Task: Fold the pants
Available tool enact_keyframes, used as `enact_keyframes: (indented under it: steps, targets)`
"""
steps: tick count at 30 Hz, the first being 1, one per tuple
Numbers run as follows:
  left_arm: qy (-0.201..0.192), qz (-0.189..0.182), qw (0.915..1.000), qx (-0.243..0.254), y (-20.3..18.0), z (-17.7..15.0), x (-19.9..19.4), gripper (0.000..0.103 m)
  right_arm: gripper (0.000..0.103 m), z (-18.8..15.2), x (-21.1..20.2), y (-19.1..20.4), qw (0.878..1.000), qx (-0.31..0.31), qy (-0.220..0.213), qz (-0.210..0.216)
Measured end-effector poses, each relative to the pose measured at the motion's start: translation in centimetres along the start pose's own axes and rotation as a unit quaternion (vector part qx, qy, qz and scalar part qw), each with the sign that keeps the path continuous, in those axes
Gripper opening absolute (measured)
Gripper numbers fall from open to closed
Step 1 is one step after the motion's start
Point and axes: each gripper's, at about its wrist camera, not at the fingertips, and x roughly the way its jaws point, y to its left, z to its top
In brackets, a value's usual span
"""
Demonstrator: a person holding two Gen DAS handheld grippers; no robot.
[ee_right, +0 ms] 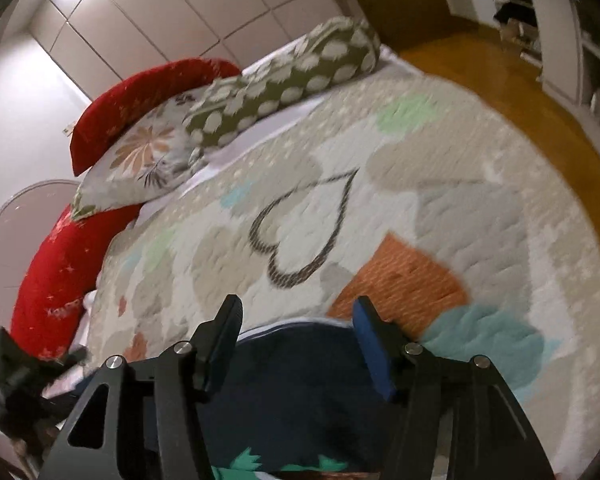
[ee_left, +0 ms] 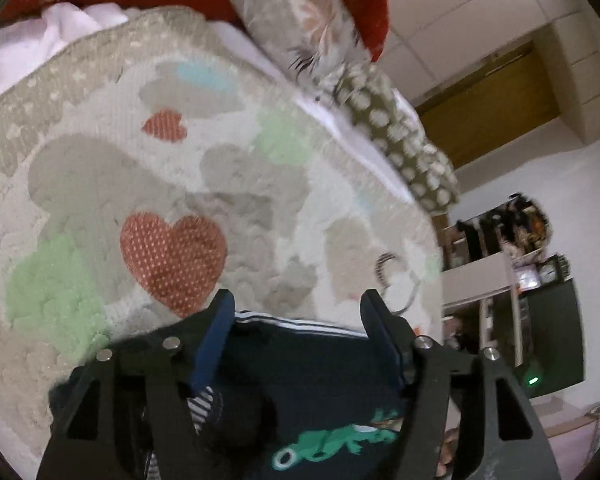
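Navy pants lie on the quilt of a bed, low in both views, directly under the tongs. In the left wrist view the left gripper stands over them with its jaws spread wide; the cloth with white stripes at its edge and a green print passes between and below the fingers, but whether it touches them I cannot tell. In the right wrist view the right gripper is also spread wide, and the pants fill the gap between its fingers; nothing is pinched there. The far edge of the pants sits just beyond the fingertips in both views. Past this edge the quilt with hearts stretches flat up to the pillows at the head of the bed. On the right side the quilt ends at a wooden floor. Both views are somewhat blurred.
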Motion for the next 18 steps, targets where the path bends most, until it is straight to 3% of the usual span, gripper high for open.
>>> enact_keyframes:
  steps: [4,10,13,18]
  targets:
    - [-0.009,-0.003,1.0000,0.001,0.7,-1.3,-3.5,0.073,0.065,-0.7,-2.8,-1.6,1.000,0.004,-0.002,-0.001]
    - [-0.026,0.096,0.9943,0.039,5.4,-7.2,-8.4,0.073,0.065,-5.7,-7.4,-5.0,0.999,-0.027,0.019,-0.018]
    - [-0.019,0.127,0.9911,0.037,8.6,-9.9,-9.2,0.079,0.065,-8.8,-9.2,-6.8,0.999,-0.035,0.024,-0.027]
    - [0.025,0.115,0.9930,0.013,11.3,-13.3,-7.2,0.079,0.066,-13.0,-10.6,-8.2,0.998,-0.047,0.030,-0.031]
